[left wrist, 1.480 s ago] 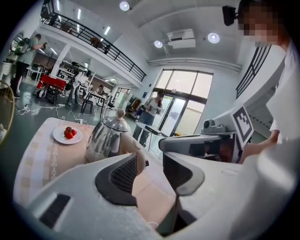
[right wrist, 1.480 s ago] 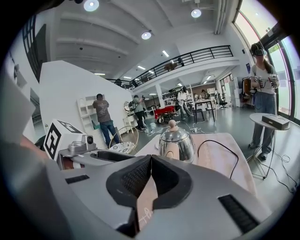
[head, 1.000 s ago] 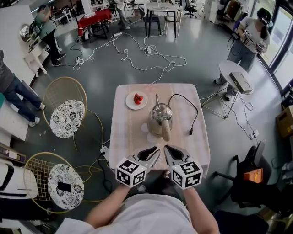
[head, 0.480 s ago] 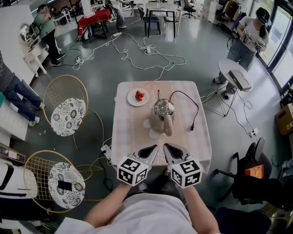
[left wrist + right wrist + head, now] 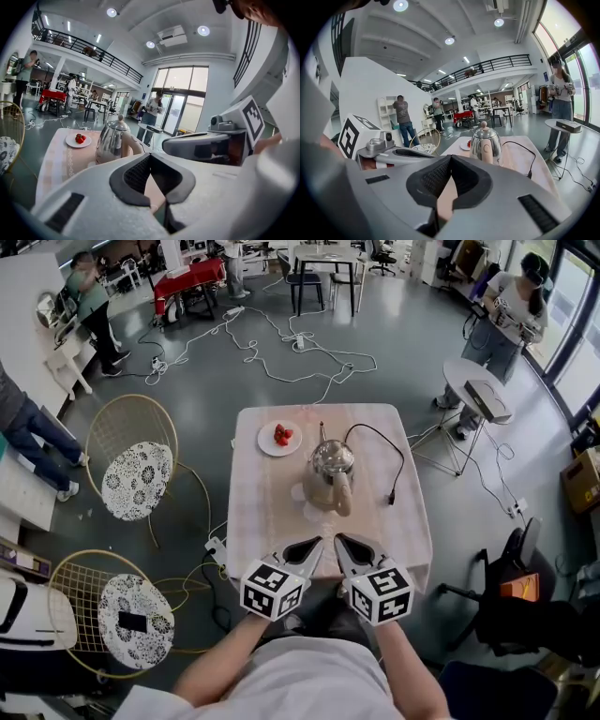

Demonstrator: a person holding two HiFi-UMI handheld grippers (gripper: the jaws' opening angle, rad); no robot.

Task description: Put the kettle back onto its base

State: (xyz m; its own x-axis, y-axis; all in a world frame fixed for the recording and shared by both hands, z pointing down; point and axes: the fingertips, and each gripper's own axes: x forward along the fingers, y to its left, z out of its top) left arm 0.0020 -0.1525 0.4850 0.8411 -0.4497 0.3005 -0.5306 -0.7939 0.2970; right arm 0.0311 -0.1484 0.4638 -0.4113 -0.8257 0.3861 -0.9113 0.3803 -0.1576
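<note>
A shiny steel kettle [image 5: 329, 468] with a beige handle stands upright in the middle of the small table [image 5: 262, 521]. It also shows in the left gripper view as kettle [image 5: 111, 140] and in the right gripper view as kettle [image 5: 484, 142]. A black cord [image 5: 389, 451] loops from beside the kettle to a loose plug [image 5: 392, 499]. I cannot make out the base under the kettle. My left gripper [image 5: 317, 544] and right gripper [image 5: 341, 541] hover side by side over the table's near edge, short of the kettle. Both are shut and hold nothing.
A white plate of strawberries [image 5: 279, 438] lies at the table's far left. Two pale round patches [image 5: 307, 502] mark the cloth in front of the kettle. Wire chairs [image 5: 139, 465] stand to the left. Cables [image 5: 281, 352] run across the floor, and people stand farther off.
My left gripper's jaws have closed. Both hands stay at the table's near edge. The head view has shifted slightly, and the kettle has not moved.
</note>
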